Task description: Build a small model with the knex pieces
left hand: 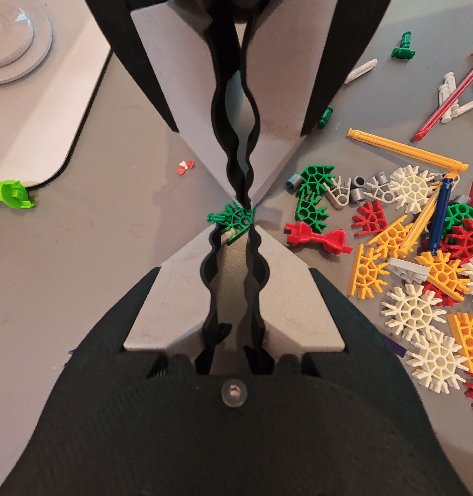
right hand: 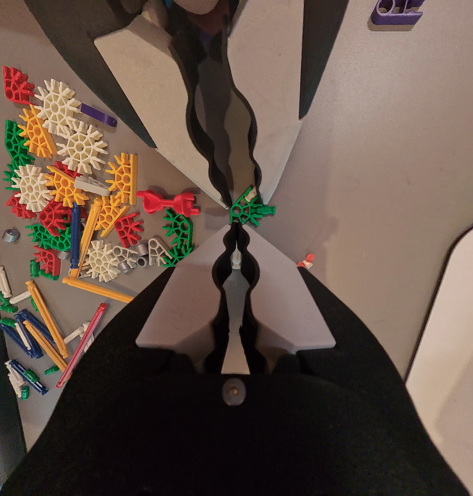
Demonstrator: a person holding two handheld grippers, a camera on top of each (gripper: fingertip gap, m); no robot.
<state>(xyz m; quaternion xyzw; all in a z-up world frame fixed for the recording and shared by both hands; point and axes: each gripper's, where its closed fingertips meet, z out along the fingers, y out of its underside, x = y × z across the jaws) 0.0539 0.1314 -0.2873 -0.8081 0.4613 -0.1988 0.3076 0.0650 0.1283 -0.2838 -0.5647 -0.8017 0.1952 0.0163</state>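
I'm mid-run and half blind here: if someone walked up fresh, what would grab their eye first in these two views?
Dead centre, the left gripper and right gripper meet tip to tip on one small green connector with a short green rod plugged in. Next comes the bright heap of connectors and rods on the grey table beside them, with a red piece lying nearest.

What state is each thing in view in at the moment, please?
Left gripper: shut on connector.
Right gripper: shut on connector's corner.
Connector: held by both, green rod and white rod plugged in.
Pile: loose on table, untouched.
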